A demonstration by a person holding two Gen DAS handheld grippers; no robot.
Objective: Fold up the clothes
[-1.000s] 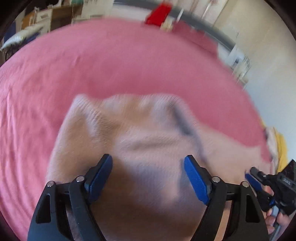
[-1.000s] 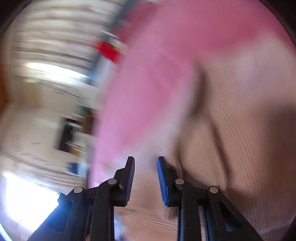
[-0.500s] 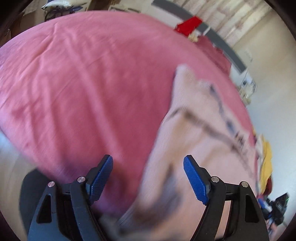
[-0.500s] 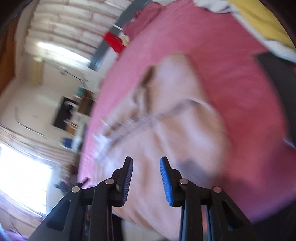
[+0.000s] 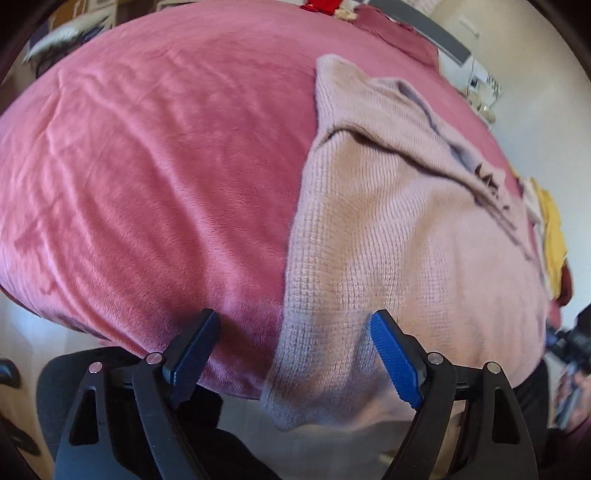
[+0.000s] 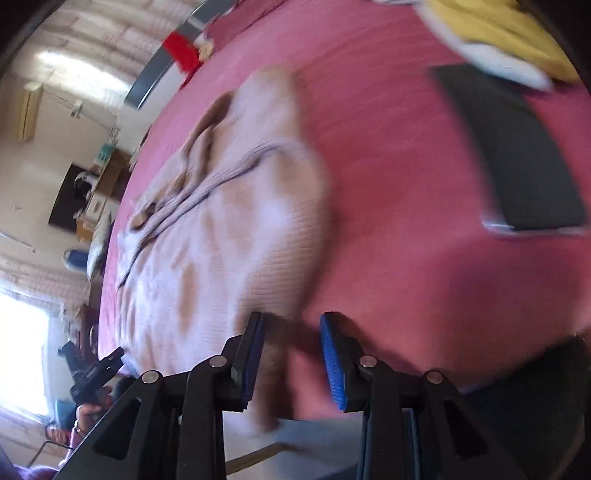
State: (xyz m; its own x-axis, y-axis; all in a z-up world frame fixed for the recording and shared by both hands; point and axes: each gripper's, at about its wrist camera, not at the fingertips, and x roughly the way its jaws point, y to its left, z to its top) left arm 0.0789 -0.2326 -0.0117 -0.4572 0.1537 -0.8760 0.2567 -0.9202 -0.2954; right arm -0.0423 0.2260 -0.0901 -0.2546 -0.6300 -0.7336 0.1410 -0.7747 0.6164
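Note:
A pale pink knit sweater (image 5: 388,221) lies spread on a bed under a pink blanket (image 5: 147,166), its hem hanging over the near edge. My left gripper (image 5: 293,321) hovers over the hem's left corner. Its jaws are opening wide, with the corner between them and the pads not touching it. In the right wrist view the sweater (image 6: 229,229) is blurred. Its right hem corner hangs between the fingers of my right gripper (image 6: 292,319), which stand apart without pressing on the cloth. Each gripper shows at the edge of the other's view, the right gripper (image 5: 569,343) and the left gripper (image 6: 92,373).
A flat black item (image 6: 517,155) lies on the blanket (image 6: 388,184) to the sweater's right. Yellow and white clothes (image 6: 498,29) are piled beyond it. A red cloth (image 6: 183,50) sits at the bed's far end. Floor shows below the near bed edge.
Both grippers have swung apart along the hem, the left to its left corner, the right to its right corner. The right jaws stand wider than a second ago.

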